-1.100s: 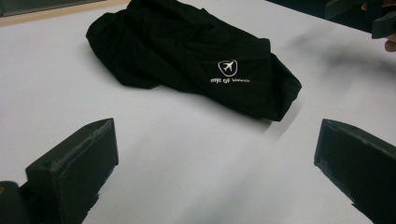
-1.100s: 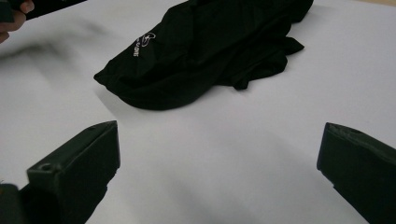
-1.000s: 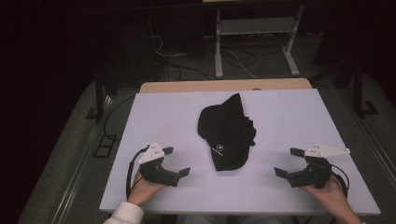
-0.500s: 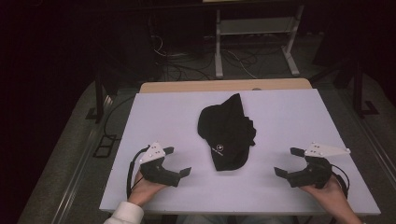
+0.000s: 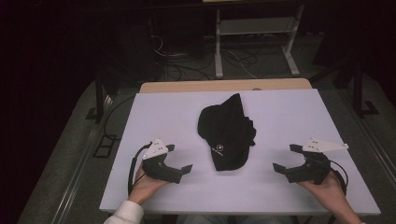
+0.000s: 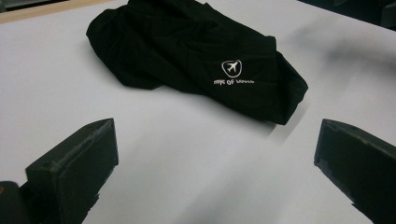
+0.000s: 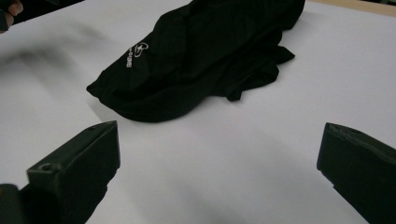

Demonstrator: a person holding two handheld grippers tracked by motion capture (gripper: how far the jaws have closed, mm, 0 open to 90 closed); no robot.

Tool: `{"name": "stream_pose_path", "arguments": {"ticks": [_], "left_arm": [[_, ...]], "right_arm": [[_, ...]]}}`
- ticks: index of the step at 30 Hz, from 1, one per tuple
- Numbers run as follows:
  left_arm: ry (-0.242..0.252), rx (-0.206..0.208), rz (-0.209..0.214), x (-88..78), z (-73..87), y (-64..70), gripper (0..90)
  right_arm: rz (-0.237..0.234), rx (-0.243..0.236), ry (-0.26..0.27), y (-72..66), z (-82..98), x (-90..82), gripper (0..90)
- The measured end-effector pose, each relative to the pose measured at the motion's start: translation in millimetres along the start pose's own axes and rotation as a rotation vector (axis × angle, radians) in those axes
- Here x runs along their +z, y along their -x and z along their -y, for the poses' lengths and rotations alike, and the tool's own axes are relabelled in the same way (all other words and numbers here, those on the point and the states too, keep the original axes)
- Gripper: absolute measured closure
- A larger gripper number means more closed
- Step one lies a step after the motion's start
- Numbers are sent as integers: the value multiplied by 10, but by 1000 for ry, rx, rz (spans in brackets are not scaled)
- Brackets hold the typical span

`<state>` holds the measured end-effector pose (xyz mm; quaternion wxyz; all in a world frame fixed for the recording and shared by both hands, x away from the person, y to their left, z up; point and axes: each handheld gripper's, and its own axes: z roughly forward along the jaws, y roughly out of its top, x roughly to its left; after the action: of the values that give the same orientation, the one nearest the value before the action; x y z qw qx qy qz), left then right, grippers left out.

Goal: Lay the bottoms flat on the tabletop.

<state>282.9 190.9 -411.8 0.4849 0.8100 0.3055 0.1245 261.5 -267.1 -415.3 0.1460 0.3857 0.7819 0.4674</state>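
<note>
A crumpled black garment [image 5: 227, 133] with a small white aeroplane logo lies in the middle of the white table [image 5: 289, 112]. My left gripper [image 5: 180, 157] rests near the front edge, left of the garment, open and holding nothing. To the garment's right, my right gripper [image 5: 284, 157] is open too and mirrors it. In the left gripper view the garment [image 6: 196, 60] lies ahead beyond the wide-set jaws of the left gripper [image 6: 217, 140]. In the right gripper view the garment [image 7: 205, 60] lies ahead and to the left of the right gripper [image 7: 219, 140].
A wooden strip [image 5: 224, 86] borders the table's far edge. Behind the table stand a metal shelf frame [image 5: 254, 28] and loose cables [image 5: 187, 65] on the dark floor. Bare white tabletop surrounds the garment on all sides.
</note>
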Motion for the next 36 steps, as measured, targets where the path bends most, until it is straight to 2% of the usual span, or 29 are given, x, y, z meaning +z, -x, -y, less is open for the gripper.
{"name": "stream_pose_path", "arguments": {"ticks": [12, 22, 28, 36], "left_arm": [[-19, 9, 6, 72, -129, -48, 1], [-6, 22, 9, 128, -271, -61, 1], [4, 32, 19, 175, -433, -92, 1], [-14, 39, 25, 236, -501, -129, 1]], "right_arm": [[-11, 5, -15, 40, -179, 22, 0], [-18, 6, -19, 69, -295, 50, 0], [-27, 10, -23, 82, -389, 93, 0], [-38, 17, -34, 97, -461, 182, 0]]}}
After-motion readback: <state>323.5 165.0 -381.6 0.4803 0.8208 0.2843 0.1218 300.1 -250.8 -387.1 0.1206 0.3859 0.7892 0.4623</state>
